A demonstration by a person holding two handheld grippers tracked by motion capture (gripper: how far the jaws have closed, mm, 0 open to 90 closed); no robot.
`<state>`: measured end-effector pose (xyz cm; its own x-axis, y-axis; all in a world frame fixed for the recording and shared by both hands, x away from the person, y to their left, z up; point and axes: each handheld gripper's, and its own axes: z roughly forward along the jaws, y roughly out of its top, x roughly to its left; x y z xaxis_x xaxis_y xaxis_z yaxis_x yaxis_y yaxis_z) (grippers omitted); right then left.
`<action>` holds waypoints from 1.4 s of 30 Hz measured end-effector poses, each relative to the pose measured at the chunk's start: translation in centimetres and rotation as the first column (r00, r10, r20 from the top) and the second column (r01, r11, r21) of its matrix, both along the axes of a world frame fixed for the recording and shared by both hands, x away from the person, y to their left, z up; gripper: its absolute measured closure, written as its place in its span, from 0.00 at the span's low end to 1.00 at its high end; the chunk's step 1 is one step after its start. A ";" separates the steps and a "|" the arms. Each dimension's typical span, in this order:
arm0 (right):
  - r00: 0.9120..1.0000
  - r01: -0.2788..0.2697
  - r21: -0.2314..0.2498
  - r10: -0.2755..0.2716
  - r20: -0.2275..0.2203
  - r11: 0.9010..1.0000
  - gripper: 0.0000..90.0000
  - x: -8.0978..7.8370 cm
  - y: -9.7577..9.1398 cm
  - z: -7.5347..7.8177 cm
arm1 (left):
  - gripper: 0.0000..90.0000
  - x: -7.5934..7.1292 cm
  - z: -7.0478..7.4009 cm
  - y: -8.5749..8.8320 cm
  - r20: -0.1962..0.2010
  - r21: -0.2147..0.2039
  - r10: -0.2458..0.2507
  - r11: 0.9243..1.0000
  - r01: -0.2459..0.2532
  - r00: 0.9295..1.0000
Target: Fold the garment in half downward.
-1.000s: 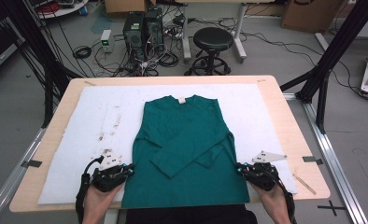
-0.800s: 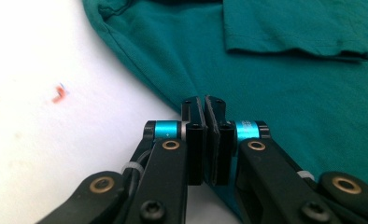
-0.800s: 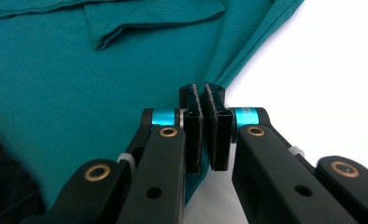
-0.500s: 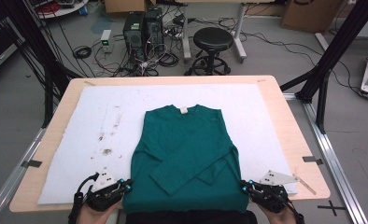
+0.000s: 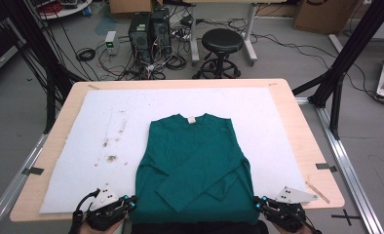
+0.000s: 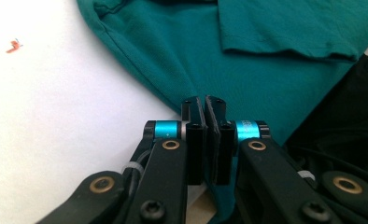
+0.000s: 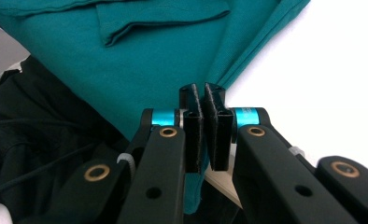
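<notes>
**Both grippers pinching the shirt's hem**

Your left gripper (image 6: 204,103) clamps the green shirt (image 5: 192,161) at its near left corner, and your right gripper (image 7: 202,91) clamps the near right corner. The shirt lies flat on the white mat (image 5: 73,146), sleeves folded across.

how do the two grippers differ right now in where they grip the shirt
The left gripper pinches the green shirt at its near left corner; the right gripper pinches the near right corner. The left's grey plate looks smaller than the right's plate. Both are shut on fabric at the table's near edge.
</notes>
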<state>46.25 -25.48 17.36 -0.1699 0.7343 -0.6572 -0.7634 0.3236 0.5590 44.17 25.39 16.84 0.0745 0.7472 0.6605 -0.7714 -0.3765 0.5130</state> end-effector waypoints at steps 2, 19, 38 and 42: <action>1.000 0.000 -0.002 0.000 0.001 1.000 0.97 0.0 -0.1 -0.1 | 0.96 0.0 0.0 0.0 -0.002 0.003 0.001 1.000 -0.001 1.000; 0.994 -0.069 0.058 0.064 0.086 0.996 0.44 -1.3 -0.7 0.8 | 0.55 -1.3 1.2 0.7 0.040 -0.030 -0.064 0.997 0.065 0.997; 0.985 -0.031 0.106 0.012 0.173 0.994 0.32 -3.3 0.5 8.6 | 0.40 -3.7 7.9 1.8 0.095 -0.059 -0.104 0.992 0.110 0.990; 0.983 -0.047 0.130 0.023 0.180 0.990 0.32 -2.9 0.5 10.1 | 0.39 -3.7 8.8 1.9 0.095 -0.056 -0.118 0.991 0.124 0.988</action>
